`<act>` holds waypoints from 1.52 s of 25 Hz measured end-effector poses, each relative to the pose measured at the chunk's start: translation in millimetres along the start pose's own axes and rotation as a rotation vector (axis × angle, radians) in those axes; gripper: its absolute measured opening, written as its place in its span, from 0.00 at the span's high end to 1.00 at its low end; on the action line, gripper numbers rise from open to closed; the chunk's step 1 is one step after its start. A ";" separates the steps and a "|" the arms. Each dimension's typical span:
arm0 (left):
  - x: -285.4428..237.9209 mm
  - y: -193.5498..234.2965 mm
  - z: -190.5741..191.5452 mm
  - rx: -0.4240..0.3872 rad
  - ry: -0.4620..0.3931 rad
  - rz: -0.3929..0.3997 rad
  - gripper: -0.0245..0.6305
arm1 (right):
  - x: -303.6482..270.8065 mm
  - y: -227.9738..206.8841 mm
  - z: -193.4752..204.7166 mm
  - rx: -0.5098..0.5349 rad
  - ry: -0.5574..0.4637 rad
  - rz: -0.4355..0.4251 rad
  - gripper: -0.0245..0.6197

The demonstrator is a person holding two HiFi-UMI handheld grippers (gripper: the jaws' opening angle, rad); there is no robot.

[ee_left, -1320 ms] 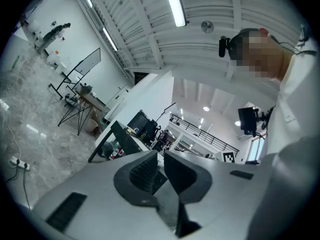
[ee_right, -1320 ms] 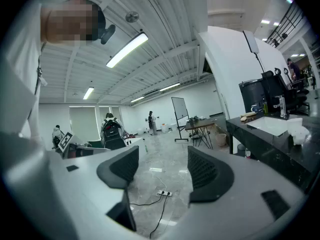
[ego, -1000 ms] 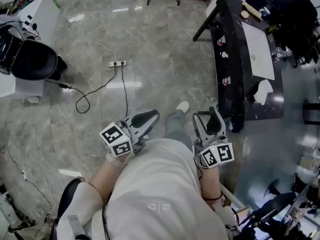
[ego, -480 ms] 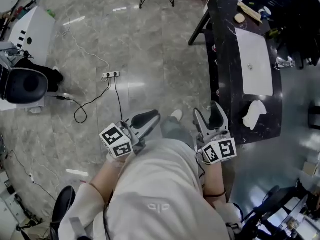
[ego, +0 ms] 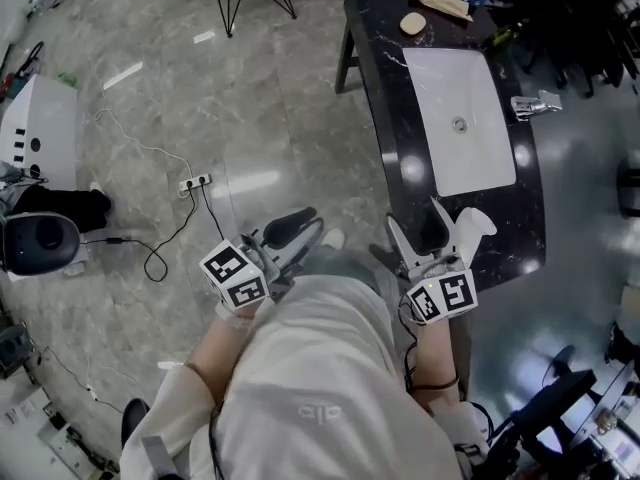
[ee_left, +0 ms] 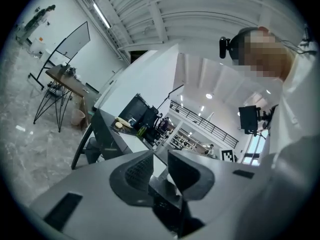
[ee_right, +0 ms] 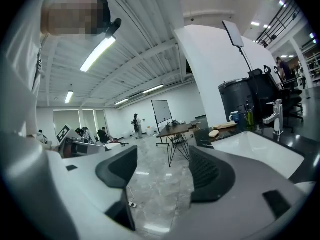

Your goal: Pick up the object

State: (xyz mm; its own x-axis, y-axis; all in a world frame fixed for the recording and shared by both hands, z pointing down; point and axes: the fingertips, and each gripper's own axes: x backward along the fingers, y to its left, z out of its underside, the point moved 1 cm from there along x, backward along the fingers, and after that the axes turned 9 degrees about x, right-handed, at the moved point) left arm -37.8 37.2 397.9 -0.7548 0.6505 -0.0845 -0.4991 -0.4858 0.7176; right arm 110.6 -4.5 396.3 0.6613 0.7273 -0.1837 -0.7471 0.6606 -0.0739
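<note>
Approaching, not yet grasping: holding left gripper (ego: 292, 233) and right gripper (ego: 418, 226) at waist height, empty jaws opening, beside counter (ego: 380, 78) with a white wad (ego: 478, 223), probably the object, near the right gripper; next, opening wider and reaching onto it.

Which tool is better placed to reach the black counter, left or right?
Right, probably. The right tool hangs at the near end of the black counter, beside a white item; the left tool is over the floor. Both tools' jaws are opening, nothing between them.
</note>
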 end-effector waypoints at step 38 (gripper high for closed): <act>-165.5 9.9 94.7 0.202 0.334 0.376 0.82 | 145.3 -114.4 185.8 0.739 1.076 -0.200 0.20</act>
State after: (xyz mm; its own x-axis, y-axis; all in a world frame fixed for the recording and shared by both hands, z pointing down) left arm 122.5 -19.9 484.5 -0.9762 0.2164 0.0126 -0.1011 -0.5061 0.8565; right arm 304.7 60.2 560.2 0.1148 0.3223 -0.9397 -0.2045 0.9333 0.2951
